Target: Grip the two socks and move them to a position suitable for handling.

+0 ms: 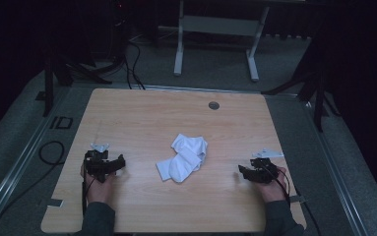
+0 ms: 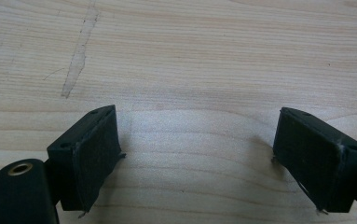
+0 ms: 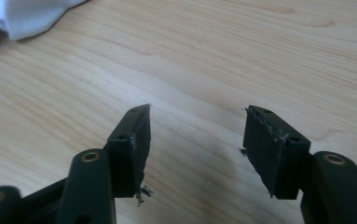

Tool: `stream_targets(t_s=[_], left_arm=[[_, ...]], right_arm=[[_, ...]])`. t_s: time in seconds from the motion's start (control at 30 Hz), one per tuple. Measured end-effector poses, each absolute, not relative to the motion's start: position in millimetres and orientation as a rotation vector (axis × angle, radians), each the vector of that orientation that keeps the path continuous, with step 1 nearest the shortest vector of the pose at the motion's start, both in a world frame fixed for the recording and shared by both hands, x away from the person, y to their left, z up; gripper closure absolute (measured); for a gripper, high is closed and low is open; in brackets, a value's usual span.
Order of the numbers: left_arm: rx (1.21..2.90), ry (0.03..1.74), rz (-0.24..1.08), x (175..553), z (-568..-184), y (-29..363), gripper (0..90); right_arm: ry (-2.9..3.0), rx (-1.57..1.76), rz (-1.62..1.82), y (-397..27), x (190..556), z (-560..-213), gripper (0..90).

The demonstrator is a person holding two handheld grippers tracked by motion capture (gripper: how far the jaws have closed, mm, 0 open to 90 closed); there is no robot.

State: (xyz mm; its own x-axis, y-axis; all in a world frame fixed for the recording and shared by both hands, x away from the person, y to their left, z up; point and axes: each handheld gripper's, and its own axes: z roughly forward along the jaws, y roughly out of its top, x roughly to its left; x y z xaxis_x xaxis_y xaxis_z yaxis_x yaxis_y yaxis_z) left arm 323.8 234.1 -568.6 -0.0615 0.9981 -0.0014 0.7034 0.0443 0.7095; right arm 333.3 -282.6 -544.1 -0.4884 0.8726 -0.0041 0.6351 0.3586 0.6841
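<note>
A crumpled white cloth [image 1: 186, 157] lies on the wooden table [image 1: 141, 118], a little right of its middle. At the table's left, a hand holds my left gripper [image 1: 119, 164], whose jaws point right toward the cloth. In the left gripper view that gripper [image 2: 197, 112] stands wide open over bare wood. My right gripper [image 1: 242, 172] is held at the table's right, pointing left at the cloth. It is open [image 3: 197, 108] with nothing between its pads, and an edge of the cloth [image 3: 22, 16] shows at the upper left of its view.
A round grey grommet [image 1: 214, 105] sits near the table's far edge. Beyond the table stand a white desk frame [image 1: 215, 29], black stand legs [image 1: 319, 93] and cables [image 1: 132, 64] on the grey floor. A pale scratch [image 2: 76, 60] marks the wood.
</note>
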Motion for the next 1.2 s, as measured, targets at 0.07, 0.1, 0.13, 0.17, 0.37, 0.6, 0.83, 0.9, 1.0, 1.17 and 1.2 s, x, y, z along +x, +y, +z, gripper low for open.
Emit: stream_targets(t_s=[0.07, 0.1, 0.13, 0.17, 0.37, 0.6, 0.83, 0.9, 1.0, 1.17, 1.2], left_arm=[[1.709, 1.819, 0.756, 324, -569, 234, 14.3], [1.709, 1.819, 0.756, 324, -569, 234, 14.4], [1.709, 1.819, 0.756, 324, -569, 234, 14.3], [1.709, 1.819, 0.756, 324, -569, 234, 14.4], [1.708, 1.819, 0.756, 324, -569, 234, 14.4], [1.709, 1.819, 0.756, 324, -569, 234, 14.3], [1.709, 1.818, 0.756, 324, -569, 234, 14.3], [1.709, 1.819, 0.756, 324, -569, 234, 14.4], [1.709, 1.819, 0.756, 324, -569, 234, 14.4], [1.709, 1.819, 0.756, 324, -569, 234, 14.4], [1.709, 1.819, 0.756, 324, -569, 234, 14.4]], right_arm=[[2.272, 1.311, 0.899, -280, 333, -543, 45.7], [2.282, 1.306, 0.905, -279, 332, -542, 47.0], [2.288, 1.297, 0.907, -277, 332, -542, 48.2], [2.294, 1.28, 0.911, -276, 331, -541, 49.9], [2.327, 1.227, 0.92, -264, 329, -535, 58.4], [2.398, 1.154, 0.906, -247, 328, -532, 66.4], [2.442, 1.083, 0.906, -228, 327, -532, 73.4], [2.455, 1.064, 0.908, -224, 327, -531, 74.0], [2.466, 1.049, 0.91, -218, 327, -531, 74.4], [2.514, 0.986, 0.938, -200, 326, -531, 84.0], [2.521, 0.971, 0.939, -197, 326, -530, 86.4]])
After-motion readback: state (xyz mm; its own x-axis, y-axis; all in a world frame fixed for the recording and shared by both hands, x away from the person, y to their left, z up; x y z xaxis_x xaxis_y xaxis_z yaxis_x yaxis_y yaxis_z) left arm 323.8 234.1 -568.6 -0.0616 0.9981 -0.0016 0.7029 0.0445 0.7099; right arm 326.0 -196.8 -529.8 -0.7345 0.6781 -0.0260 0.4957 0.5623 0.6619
